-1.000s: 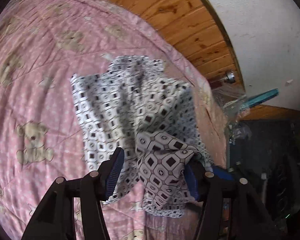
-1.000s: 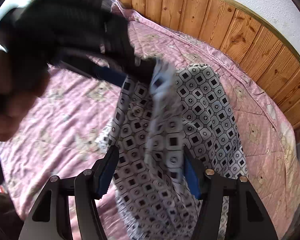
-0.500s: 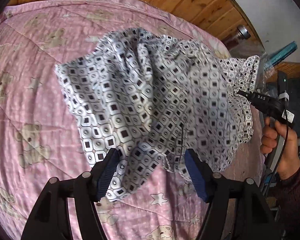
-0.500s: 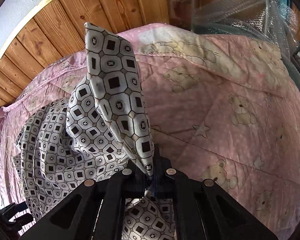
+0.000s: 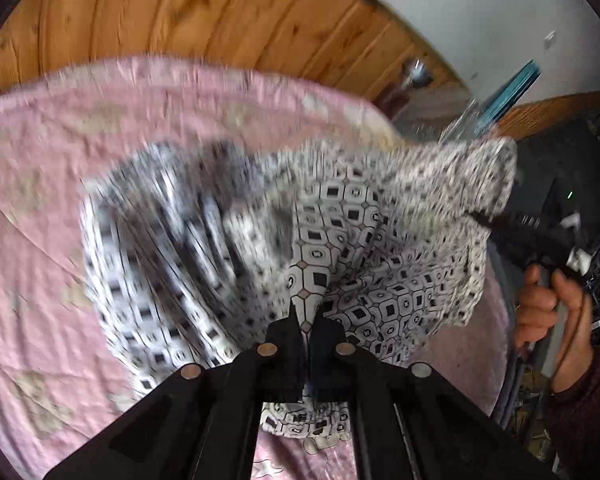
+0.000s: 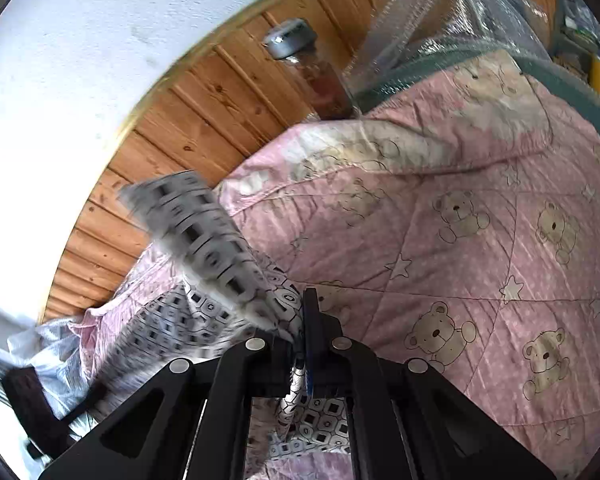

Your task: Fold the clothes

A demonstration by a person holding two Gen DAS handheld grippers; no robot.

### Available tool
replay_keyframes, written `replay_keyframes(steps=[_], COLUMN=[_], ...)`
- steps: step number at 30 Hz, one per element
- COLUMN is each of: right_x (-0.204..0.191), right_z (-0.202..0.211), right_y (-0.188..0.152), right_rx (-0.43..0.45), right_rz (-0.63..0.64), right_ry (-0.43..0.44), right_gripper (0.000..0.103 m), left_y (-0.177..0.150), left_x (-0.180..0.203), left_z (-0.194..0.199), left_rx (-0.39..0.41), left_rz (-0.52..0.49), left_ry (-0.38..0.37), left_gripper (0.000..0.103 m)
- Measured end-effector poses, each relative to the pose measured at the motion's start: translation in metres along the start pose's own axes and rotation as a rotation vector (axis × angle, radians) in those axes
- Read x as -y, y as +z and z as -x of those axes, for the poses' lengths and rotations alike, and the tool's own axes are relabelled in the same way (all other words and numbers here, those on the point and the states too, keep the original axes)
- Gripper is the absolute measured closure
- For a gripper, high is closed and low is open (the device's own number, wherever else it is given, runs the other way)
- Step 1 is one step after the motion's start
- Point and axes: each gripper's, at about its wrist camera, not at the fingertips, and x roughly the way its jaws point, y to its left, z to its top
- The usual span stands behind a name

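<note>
1. The pink quilt (image 5: 40, 240) with its teddy bears covers the whole bed, running back to the wooden wall panelling (image 5: 180, 12) on the far side.

2. The patterned garment (image 5: 340, 240), black squares on white, is held up over the middle of the quilt, bunched and hanging. Much of it is blurred, so I cannot tell which piece of clothing it is.

3. The left gripper (image 5: 305, 320) has its jaws closed tight on a pinch of the cloth at the near edge. The right gripper (image 6: 300, 312) is likewise clamped on the fabric, with a loose flap standing up past it to the left.

4. As I judge it, this is the spreading-out step: both corners are caught and no fold is made. The next move calls for drawing the two grips apart until the cloth is taut, then lowering it flat on the quilt.

5. Only the left view shows the person's hand (image 5: 552, 308) on the right gripper's handle, at the right. Only the right view shows the glass jar (image 6: 320, 76) with a grey lid against the far panelling, and clear plastic wrap (image 6: 460, 12) beside it.
</note>
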Motion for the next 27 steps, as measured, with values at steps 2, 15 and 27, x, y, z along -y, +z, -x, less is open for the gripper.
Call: replay_keyframes(steps=[2, 15, 27], right_x=[-0.019, -0.081, -0.056], right_z=[0.012, -0.052, -0.056], right_y=[-0.004, -0.101, -0.150], right_rx=[-0.006, -0.184, -0.190], right_rz=[0.044, 0.391, 0.697], right_ry=[0.073, -0.196, -0.432], right_gripper=[0.100, 0.052, 0.044], left_y=[0.038, -0.014, -0.125], left_x=[-0.008, -0.179, -0.190], left_z=[0.083, 0.112, 0.104], left_rx=[0.144, -0.048, 0.012], left_rz=[-0.004, 0.244, 0.329], left_ry=[-0.003, 0.462, 0.316], left_gripper=[0.102, 0.095, 0.056])
